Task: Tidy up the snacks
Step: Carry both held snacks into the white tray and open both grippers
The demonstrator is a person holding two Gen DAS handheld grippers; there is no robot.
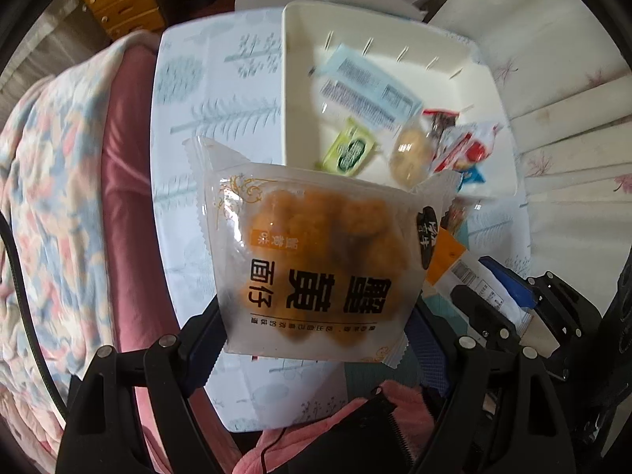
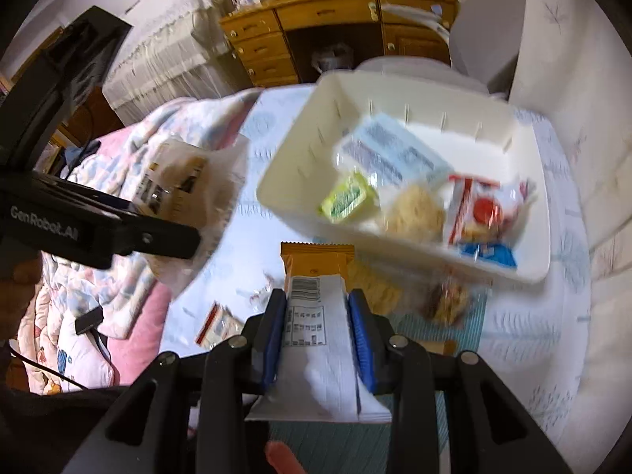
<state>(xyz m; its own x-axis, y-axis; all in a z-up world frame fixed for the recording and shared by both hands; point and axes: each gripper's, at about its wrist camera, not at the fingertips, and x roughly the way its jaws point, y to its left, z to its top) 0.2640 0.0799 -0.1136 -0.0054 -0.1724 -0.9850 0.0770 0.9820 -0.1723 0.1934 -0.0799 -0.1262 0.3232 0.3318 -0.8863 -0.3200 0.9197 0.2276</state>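
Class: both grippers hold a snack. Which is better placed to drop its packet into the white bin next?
Probably left: its noodle-snack bag hangs raised beside the white bin; the right gripper holds its orange-and-white packet low.

Wooden desk [image 2: 335, 27] with drawers at the back, floral quilt [image 1: 51, 181] over pink bedding [image 1: 126, 181] on the left, tree-print tablecloth [image 1: 213, 91], white chair [image 2: 486, 27] behind

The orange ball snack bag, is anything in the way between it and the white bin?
Nothing visible blocks it. The left gripper holds the bag in the air, and only bare tablecloth lies before the open bin. Snacks already lie inside, with room left.
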